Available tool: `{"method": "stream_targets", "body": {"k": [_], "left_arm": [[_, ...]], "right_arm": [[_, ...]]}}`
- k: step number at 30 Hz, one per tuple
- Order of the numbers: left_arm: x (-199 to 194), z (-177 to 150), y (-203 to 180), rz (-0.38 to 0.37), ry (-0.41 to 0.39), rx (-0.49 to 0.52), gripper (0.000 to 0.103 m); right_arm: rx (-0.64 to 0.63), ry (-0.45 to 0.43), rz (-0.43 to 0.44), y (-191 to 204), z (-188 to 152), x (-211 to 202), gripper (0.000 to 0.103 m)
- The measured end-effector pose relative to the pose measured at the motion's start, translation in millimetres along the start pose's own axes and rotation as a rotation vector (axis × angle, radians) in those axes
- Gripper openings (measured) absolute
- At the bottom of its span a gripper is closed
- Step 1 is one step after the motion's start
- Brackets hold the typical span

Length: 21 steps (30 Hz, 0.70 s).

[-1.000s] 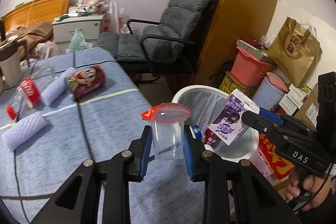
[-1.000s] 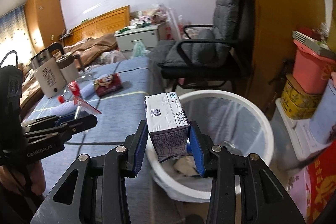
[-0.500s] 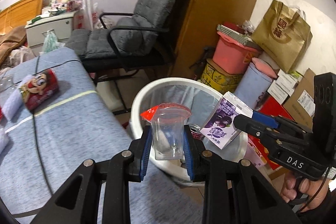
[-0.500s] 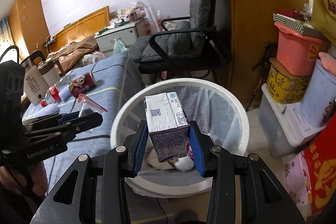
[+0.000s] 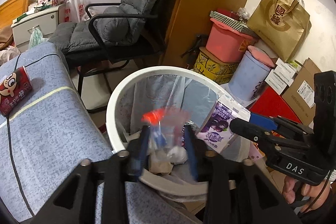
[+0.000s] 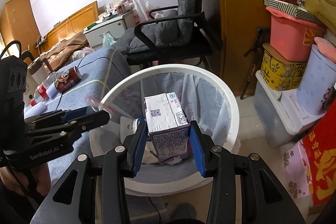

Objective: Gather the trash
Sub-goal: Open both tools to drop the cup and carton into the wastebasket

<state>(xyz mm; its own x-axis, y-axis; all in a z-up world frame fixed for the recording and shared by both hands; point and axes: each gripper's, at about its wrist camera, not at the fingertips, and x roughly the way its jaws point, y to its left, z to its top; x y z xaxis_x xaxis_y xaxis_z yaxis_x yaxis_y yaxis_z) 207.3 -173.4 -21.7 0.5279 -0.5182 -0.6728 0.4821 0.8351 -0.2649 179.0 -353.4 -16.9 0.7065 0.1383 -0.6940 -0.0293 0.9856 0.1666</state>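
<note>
Left gripper (image 5: 167, 147) jaws are opening, plastic cup (image 5: 166, 129) dropping binward; right gripper (image 6: 169, 145) clamps carton (image 6: 168, 119) over bin (image 6: 231, 102); can (image 6: 67, 80) remains uncollected.

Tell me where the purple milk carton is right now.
The purple milk carton sits between the right gripper pads, above the open white trash bin; in the left wrist view it shows right of the left gripper.

The clear cup (image 5: 166, 129) between the left tongs (image 5: 166, 152) is motion-blurred, and their fingers are smeared too.
</note>
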Motion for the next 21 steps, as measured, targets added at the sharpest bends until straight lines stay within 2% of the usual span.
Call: {"method": "stream_targets", "body": {"k": [1,3,9,21], "left_arm": [[0.8,0.2,0.1,-0.005,0.001,-0.004,0.055],[0.1,-0.2,1.7,-0.01,-0.003,-0.015,0.057],[-11.8,-2.0,5.8,0.004,-0.024,-0.037,0.057],[-57.5,-18.1,20.8,0.064,-0.083,-0.077,0.057]], "right_arm": [[0.0,-0.004,-0.001,0.0,-0.4,-0.6,0.042],[-0.002,-0.013,-0.005,0.1,-0.2,-2.3,0.045],[-0.014,-0.029,-0.012,4.5,1.9,-11.3,0.046],[-0.063,-0.039,0.044,38.6,-5.1,-31.4,0.046]]}}
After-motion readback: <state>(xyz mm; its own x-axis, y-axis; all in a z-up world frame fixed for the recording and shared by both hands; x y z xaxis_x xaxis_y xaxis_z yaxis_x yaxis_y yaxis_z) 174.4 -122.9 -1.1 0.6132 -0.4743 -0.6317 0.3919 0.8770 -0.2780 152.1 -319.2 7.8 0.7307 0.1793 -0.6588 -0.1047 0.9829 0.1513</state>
